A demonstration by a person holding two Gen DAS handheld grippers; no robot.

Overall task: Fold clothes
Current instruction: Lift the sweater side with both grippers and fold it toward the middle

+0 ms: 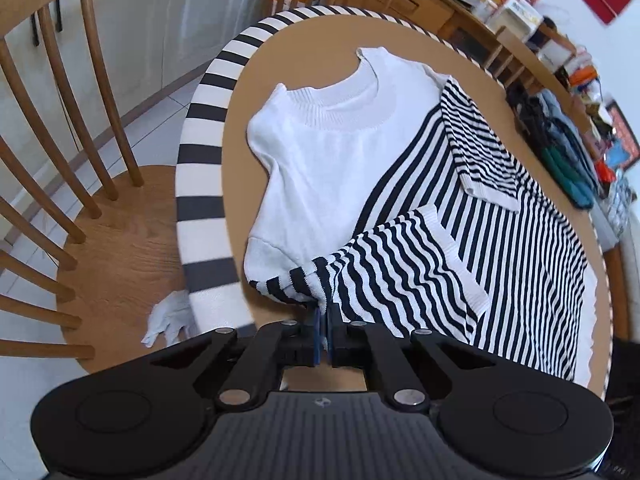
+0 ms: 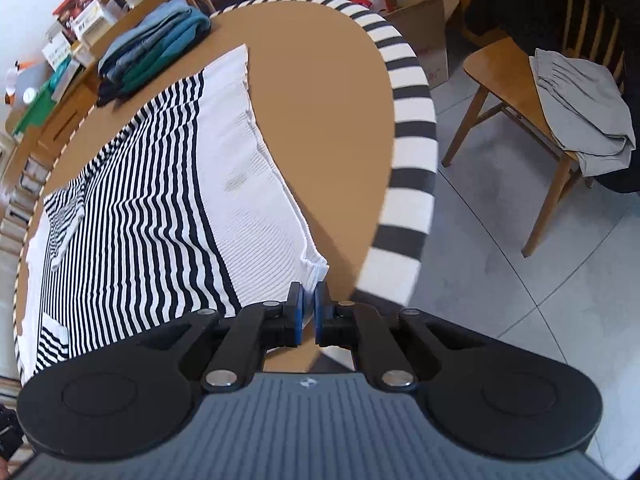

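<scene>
A sweater (image 1: 340,160) with a white top and black-and-white stripes lies flat on a round brown table (image 1: 248,92). Both striped sleeves are folded in over its body. My left gripper (image 1: 325,320) is shut on the fabric where the near sleeve meets the shoulder, at the table's near edge. In the right wrist view the sweater (image 2: 160,200) shows its white ribbed hem. My right gripper (image 2: 308,300) is closed on the near hem corner, with only a narrow gap between the blue pads. The table (image 2: 320,100) has a striped rim.
A wooden chair (image 1: 120,240) stands left of the table with a small white cloth (image 1: 168,320) on its seat. A stack of folded clothes (image 2: 156,48) sits at the table's far side. Another chair (image 2: 504,64) holds a grey garment (image 2: 580,112). A cardboard box (image 2: 428,28) stands on the floor.
</scene>
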